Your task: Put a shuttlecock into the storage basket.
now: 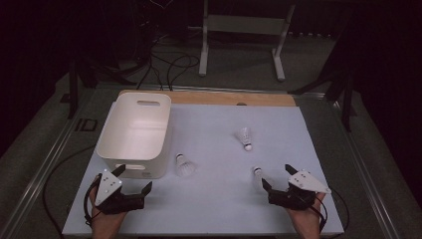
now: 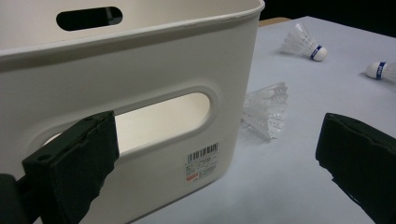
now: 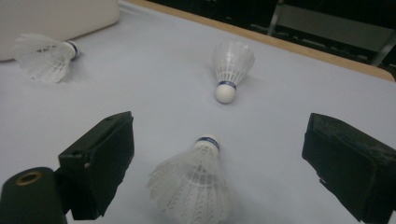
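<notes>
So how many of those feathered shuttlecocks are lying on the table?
3. One lies beside the white bin, one sits mid-table toward the far edge, and one lies just ahead of the right gripper. The bin's inside isn't fully visible, so more could be hidden.

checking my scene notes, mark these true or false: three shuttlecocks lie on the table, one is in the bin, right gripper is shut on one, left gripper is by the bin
1. Three white feathered shuttlecocks lie on the pale table: true.
2. One lies in the white plastic bin: false, all lie on the table.
3. The right gripper is shut on one: false, open, shuttlecock just ahead.
4. The left gripper is beside the bin: true.
</notes>
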### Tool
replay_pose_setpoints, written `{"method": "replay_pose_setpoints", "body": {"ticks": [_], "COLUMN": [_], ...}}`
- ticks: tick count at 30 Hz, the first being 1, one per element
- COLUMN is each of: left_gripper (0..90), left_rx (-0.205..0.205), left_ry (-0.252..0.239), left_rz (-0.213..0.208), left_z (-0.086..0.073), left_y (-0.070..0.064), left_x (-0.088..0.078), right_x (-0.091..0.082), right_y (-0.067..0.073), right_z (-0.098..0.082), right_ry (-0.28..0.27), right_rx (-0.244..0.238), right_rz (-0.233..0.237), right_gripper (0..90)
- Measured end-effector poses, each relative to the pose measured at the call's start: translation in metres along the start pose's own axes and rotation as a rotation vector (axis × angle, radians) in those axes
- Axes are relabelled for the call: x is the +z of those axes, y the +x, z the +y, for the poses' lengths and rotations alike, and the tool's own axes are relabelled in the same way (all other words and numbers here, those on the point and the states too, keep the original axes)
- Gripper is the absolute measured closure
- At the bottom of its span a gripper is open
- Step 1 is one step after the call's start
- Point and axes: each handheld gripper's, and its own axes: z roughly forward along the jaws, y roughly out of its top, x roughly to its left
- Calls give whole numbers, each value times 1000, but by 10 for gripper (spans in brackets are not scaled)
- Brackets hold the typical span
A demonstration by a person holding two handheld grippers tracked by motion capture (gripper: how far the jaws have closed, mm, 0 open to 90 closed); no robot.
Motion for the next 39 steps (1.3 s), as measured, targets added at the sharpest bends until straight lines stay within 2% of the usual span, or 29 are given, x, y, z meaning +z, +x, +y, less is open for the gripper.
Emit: {"method": "replay_pose_setpoints", "body": {"ticks": [6, 10, 14, 28, 30, 39], "left_gripper": [0, 0, 0, 0, 0, 0], "left_rx": [2, 3, 2, 8, 8, 6], "left_ry": [1, 1, 1, 5, 4, 5], "left_rz": [3, 3, 2, -4, -4, -4], "left_z": [0, 0, 0, 0, 0, -1], "left_y": [-1, -1, -1, -2, -2, -2], "left_x": [1, 1, 1, 1, 1, 1], "right_x": [7, 12, 15, 23, 23, 26], "right_y": [2, 0, -1, -3, -4, -2], "right_z": [-3, -5, -7, -14, -15, -19], "right_ry": [46, 62, 86, 132, 142, 187], "right_rx": [-28, -23, -40, -34, -40, -48], "right_rz": [-12, -8, -12, -10, -12, 12], "right_gripper": [95, 95, 95, 101, 125, 153]}}
